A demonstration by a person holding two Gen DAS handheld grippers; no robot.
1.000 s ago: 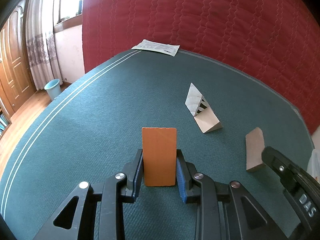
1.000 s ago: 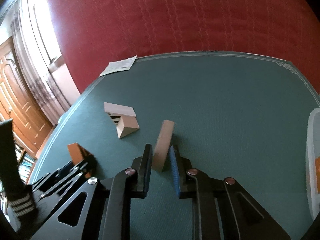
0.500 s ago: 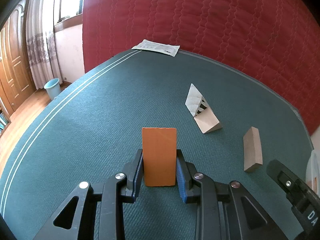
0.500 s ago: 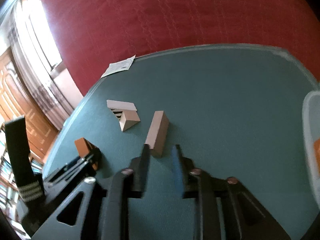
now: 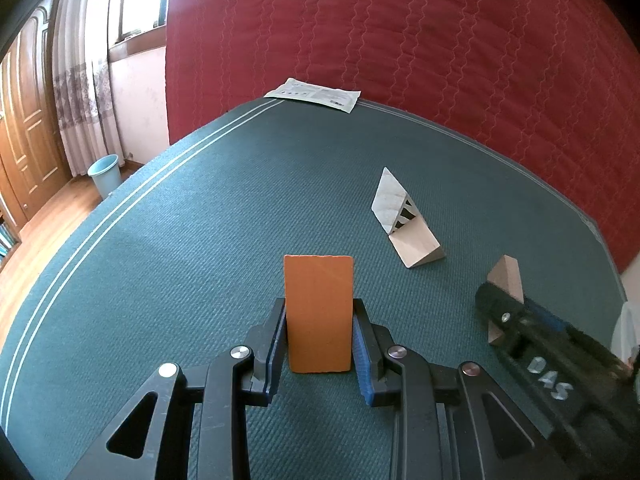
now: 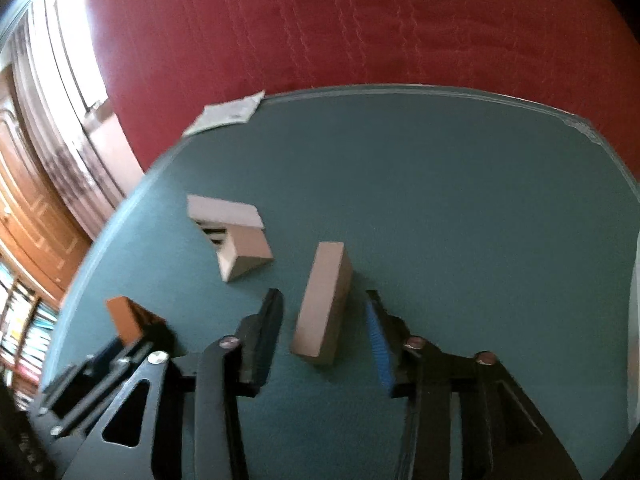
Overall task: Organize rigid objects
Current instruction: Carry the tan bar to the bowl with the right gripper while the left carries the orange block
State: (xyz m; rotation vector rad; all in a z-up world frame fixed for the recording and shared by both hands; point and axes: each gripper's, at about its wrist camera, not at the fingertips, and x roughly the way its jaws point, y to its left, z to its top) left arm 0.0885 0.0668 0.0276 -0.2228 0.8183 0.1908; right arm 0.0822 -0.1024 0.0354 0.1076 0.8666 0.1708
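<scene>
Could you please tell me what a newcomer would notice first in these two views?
Probably the orange block, clamped upright in the left hand-held gripper on the green table. Next, the tan block lying loose between the open jaws of the right hand-held gripper, which have just been closing. Behind hangs a red quilt.

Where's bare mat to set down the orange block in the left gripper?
Bare mat runs from the orange block to the white-striped edge and back to the paper sheet. Crowded side: the two wedges, the tan block and the right gripper.
</scene>
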